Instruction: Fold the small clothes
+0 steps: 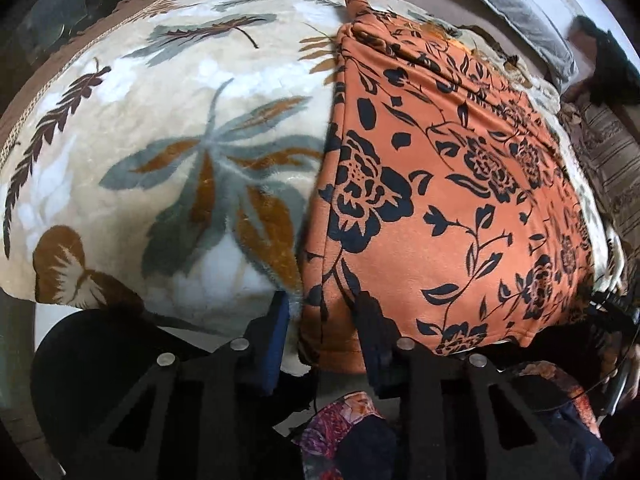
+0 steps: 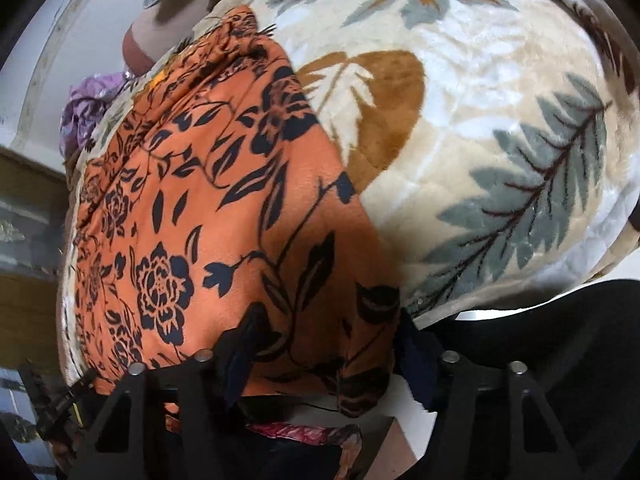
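Here, starting at the left, the left gripper (image 1: 320,320) had its jaws parted only a little, with the near left corner of the orange floral garment (image 1: 440,208) lying in the gap between them. Whether the pads actually pinched the cloth could not be told, since the fabric's hem covered the tips. The garment spread away from the jaws toward the far side, lying flat on a cream blanket with grey and brown leaves (image 1: 180,140), which lay bare to the left of the garment's straight edge. At the far right of the left wrist view a grey cushion (image 1: 520,8) lay beyond the blanket.

In the right wrist view, the right gripper (image 2: 324,344) stood at the garment's (image 2: 224,208) near right corner. Its jaws were spread about the same, and the corner hung folded between them; the grip itself was hidden by the cloth. From there the garment stretched up and to the left across the blanket (image 2: 500,128), whose leaf pattern filled the right of the view. A crumpled purple cloth (image 2: 88,100) lay at the blanket's far left edge.
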